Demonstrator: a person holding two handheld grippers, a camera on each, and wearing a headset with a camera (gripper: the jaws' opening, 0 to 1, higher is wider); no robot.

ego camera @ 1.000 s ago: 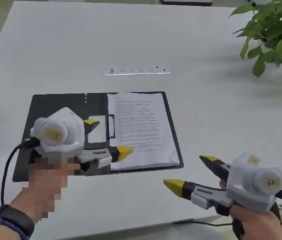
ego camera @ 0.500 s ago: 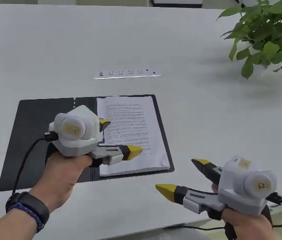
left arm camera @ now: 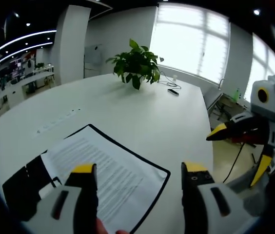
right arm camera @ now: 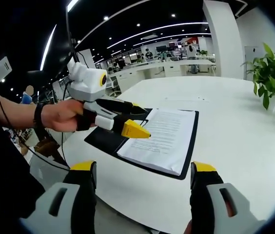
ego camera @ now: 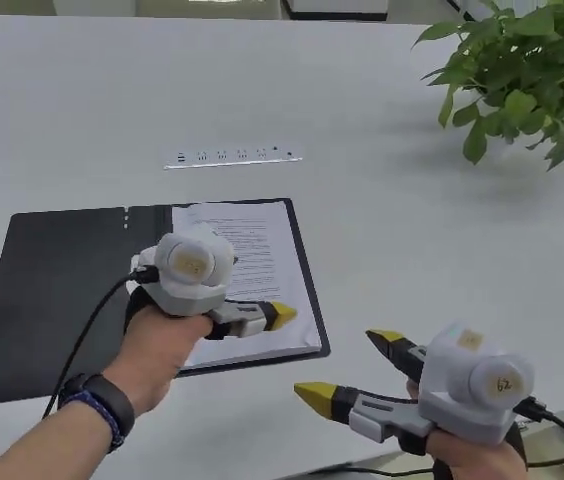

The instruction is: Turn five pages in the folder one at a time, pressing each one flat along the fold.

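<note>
The folder [ego camera: 52, 280] lies open on the table [ego camera: 412, 230], its black cover spread toward 9 o'clock and the pages [ego camera: 262, 240] stacked on the half toward 3 o'clock. That leaves their free edge and near corner facing the person, where a sheet is easiest to lift.

The left gripper [left arm camera: 139, 170] hangs over the near part of the stack. Its jaws are spread wide with nothing between them and point toward 3 o'clock. In the head view the pages run from beneath it toward 12 o'clock, and the near corner sits just past its yellow tip. This is probably a setup to catch the top sheet there. Whether a tip touches the paper cannot be told.

The right gripper [ego camera: 349, 365] is also open and empty. It is held off the folder above bare table, likely to stay clear until a turned page needs pressing. From it the folder lies at about 10 o'clock, near but apart.
</note>
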